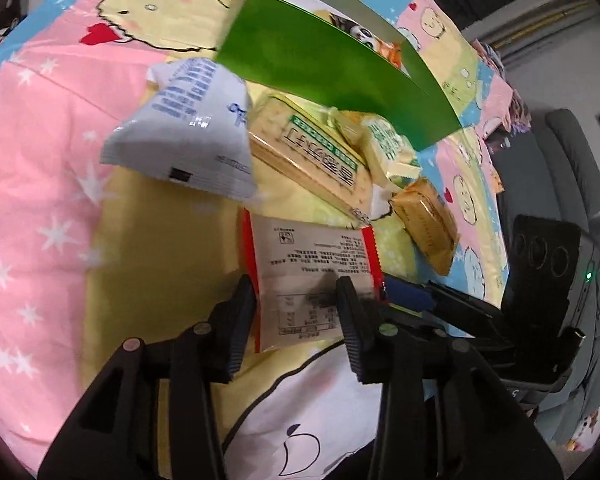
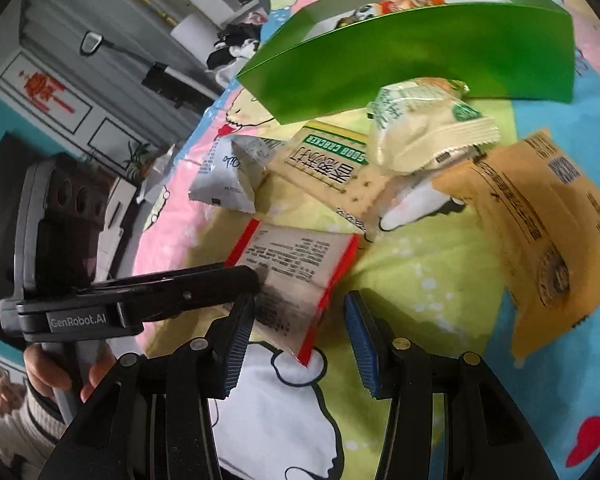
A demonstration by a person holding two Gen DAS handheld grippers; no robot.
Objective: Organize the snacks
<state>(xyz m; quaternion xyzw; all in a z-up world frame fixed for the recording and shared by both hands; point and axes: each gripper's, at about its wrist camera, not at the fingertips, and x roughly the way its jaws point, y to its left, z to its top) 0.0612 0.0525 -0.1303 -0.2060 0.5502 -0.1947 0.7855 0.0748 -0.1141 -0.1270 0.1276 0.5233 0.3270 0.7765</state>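
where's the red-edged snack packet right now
The red-edged packet lies on the yellow part of the cloth, between the left gripper's fingers in the left wrist view, just in front of the soda cracker pack.

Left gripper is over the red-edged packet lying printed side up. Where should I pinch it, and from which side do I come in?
Pinch the red-edged packet across its near short end, coming down from above on the side facing the left gripper. It lies flat on the bedsheet, and the fingers already straddle that end, so its narrow width likely fits between them.
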